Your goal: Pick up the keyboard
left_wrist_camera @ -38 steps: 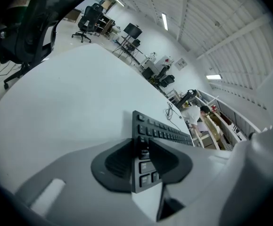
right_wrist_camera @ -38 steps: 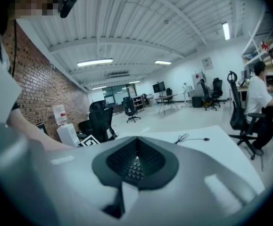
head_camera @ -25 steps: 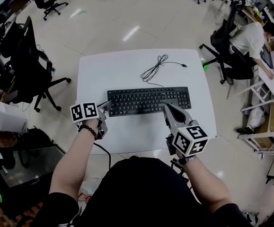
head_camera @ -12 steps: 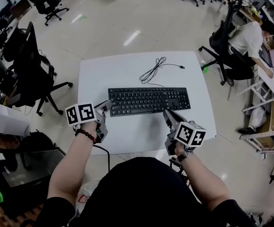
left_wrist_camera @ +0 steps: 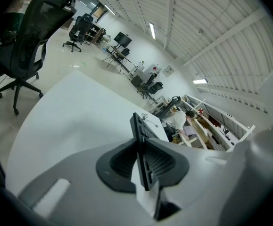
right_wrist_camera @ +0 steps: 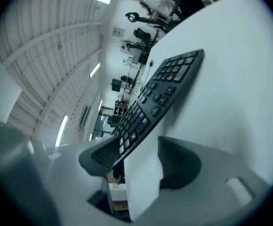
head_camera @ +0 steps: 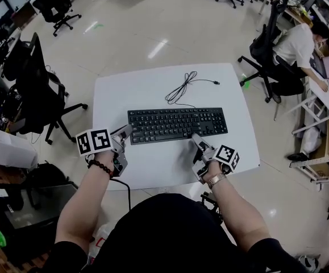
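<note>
A black keyboard (head_camera: 177,124) lies across the middle of the white table (head_camera: 136,90), its cable (head_camera: 182,84) coiled behind it. My left gripper (head_camera: 126,131) is at the keyboard's left end. In the left gripper view the keyboard (left_wrist_camera: 138,128) shows edge-on, and the left gripper (left_wrist_camera: 143,160) is shut on that thin edge. My right gripper (head_camera: 195,142) sits low at the keyboard's front edge, right of centre. In the right gripper view the right gripper (right_wrist_camera: 141,160) has its jaws opening, with the keyboard's (right_wrist_camera: 160,95) near edge by one pad and not pressed.
Black office chairs (head_camera: 36,90) stand on the floor to the left. A seated person (head_camera: 298,44) and another chair (head_camera: 266,50) are at the right, beside desks. The table's front edge (head_camera: 158,181) runs just behind both grippers.
The right gripper has rolled, sunk toward the table at the keyboard's front edge, and spread its jaws. The left gripper stays at the keyboard's left end, a little higher.
</note>
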A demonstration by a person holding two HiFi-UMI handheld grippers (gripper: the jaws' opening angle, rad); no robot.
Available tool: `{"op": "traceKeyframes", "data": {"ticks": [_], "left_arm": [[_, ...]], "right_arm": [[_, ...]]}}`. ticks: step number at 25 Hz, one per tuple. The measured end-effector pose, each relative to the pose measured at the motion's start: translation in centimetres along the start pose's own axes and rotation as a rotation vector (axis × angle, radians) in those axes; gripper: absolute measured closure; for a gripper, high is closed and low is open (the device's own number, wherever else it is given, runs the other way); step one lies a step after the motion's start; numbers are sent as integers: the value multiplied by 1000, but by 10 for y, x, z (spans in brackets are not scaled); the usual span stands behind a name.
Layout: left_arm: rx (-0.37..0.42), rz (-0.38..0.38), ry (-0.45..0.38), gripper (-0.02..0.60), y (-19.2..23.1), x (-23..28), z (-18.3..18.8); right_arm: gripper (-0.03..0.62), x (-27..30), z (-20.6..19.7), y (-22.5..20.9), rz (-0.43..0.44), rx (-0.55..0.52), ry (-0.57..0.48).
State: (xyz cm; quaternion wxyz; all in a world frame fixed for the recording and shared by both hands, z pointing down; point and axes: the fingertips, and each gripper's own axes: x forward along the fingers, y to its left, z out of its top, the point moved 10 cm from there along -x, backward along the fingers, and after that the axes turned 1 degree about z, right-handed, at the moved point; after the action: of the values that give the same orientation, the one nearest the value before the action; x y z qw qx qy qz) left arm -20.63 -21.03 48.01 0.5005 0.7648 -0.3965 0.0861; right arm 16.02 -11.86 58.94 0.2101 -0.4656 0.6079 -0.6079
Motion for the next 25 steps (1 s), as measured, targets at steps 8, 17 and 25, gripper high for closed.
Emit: {"op": "traceKeyframes", "data": {"ticks": [8,17,25], "left_arm": [[-4,4,11,523,-3,0,-5],[-40,-17,-23,518,8,-2,-8],[-52,-142,-134,518,7,-18,-1]], "right_arm": [[361,27,19,-29,166,180,-111],[471,22,21,-9,152,71,-129],[486,-1,35,63,231,-118,-153]]}}
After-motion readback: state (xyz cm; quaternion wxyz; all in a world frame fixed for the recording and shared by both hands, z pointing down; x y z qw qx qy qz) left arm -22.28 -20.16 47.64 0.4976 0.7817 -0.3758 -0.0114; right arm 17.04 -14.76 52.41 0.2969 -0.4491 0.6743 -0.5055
